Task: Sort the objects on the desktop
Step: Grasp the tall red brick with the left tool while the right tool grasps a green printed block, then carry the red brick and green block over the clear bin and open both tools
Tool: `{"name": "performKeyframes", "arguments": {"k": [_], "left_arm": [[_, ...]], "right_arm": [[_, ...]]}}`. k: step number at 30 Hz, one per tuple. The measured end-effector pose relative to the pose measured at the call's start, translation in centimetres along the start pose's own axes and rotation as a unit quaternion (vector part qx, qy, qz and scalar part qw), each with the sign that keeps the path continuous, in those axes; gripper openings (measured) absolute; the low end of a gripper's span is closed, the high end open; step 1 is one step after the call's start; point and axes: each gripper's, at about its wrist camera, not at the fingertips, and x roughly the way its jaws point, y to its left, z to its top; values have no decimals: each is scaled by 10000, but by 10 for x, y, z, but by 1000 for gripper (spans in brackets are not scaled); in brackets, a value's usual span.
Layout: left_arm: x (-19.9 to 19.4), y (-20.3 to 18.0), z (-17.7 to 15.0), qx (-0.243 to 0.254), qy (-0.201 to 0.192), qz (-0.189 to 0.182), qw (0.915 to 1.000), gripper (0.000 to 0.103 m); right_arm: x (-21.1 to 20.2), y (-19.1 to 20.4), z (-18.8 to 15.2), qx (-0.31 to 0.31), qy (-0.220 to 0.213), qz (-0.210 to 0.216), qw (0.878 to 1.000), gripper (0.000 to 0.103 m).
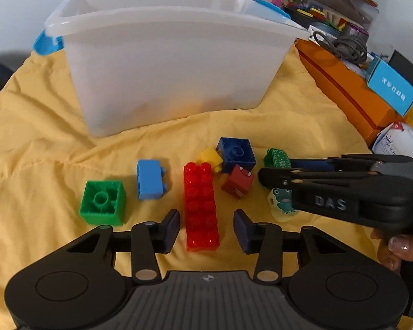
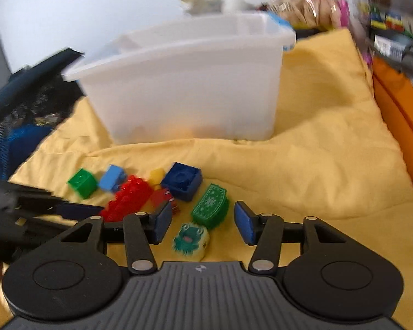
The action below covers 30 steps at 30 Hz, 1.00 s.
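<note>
Long red brick (image 1: 201, 205) on the yellow cloth (image 1: 41, 143), long axis running straight away between left tongs (image 1: 206, 227): open, pads clear of both sides, not yet gripping. Right tongs (image 2: 203, 227) open over patterned green block (image 2: 210, 210), nothing held.

We are holding two black tools, the left tool (image 1: 206, 229) and right tool (image 2: 203, 224), wearing blue pads (image 1: 171, 229), silver rivets, ribbed grey bases; "DAS" is showing.
</note>
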Motion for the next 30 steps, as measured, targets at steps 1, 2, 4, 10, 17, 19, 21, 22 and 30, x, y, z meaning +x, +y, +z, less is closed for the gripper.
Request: {"name": "performKeyframes", "arguments": {"k": [1, 2, 4, 10, 17, 19, 21, 22, 30], "left_arm": [[2, 0, 0, 47, 26, 39, 10000, 38], [2, 0, 0, 102, -23, 120, 9999, 33], [1, 1, 0, 119, -50, 115, 9999, 28], [-22, 9, -16, 81, 13, -122, 9999, 28], [-50, 6, -60, -45, 279, -4, 9996, 27], [-50, 2, -66, -24, 237, 60, 9997, 27], [-50, -2, -67, -56, 200, 61, 9998, 28], [-50, -3, -67, -76, 190, 50, 9998, 29], [-52, -9, -72, -173, 141, 139, 9997, 36]], "right_arm": [[6, 1, 2, 46, 97, -107, 9999, 42], [12, -1, 2, 135, 145, -123, 9997, 40], [19, -3, 2, 248, 230, -107, 9994, 34], [6, -1, 1, -256, 79, -131, 9996, 23], [-34, 13, -21, -1355, -59, -92, 9907, 23], [-39, 21, -33, -1772, -11, -128, 9841, 23], [-40, 30, -47, -2255, 15, -275, 9739, 23], [-38, 35, -53, -2472, 44, -345, 9683, 23], [-38, 56, -70, -2969, 32, -283, 9545, 31]]}}
